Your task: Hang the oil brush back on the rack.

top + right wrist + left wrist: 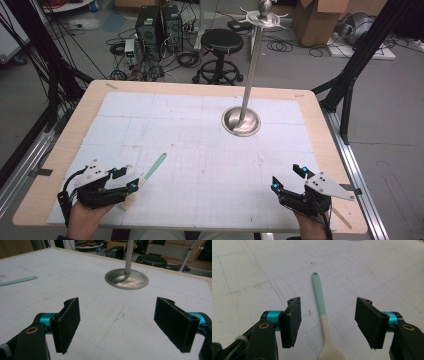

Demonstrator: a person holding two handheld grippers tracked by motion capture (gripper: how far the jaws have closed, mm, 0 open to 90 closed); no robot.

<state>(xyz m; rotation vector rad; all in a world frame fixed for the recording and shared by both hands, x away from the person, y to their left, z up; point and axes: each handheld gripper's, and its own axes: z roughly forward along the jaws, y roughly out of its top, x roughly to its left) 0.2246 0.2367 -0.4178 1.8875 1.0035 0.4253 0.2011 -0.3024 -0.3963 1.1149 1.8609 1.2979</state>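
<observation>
A wooden-edged table [310, 107] carries a white gridded mat [200, 150]. On the mat's far right part stands a metal stand [241, 121], a round base with a tall thin pole topped by a disc and knob. Beyond the table, a black stool [221, 45] sits on the grey floor, with black computer towers [159, 24], tangled cables [125, 62] and cardboard boxes [315, 20] around it.

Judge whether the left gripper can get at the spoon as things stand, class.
Probably yes. The left gripper is open, and the spoon lies flat on the mat between its jaws, touched by neither. Nothing lies between them.
</observation>
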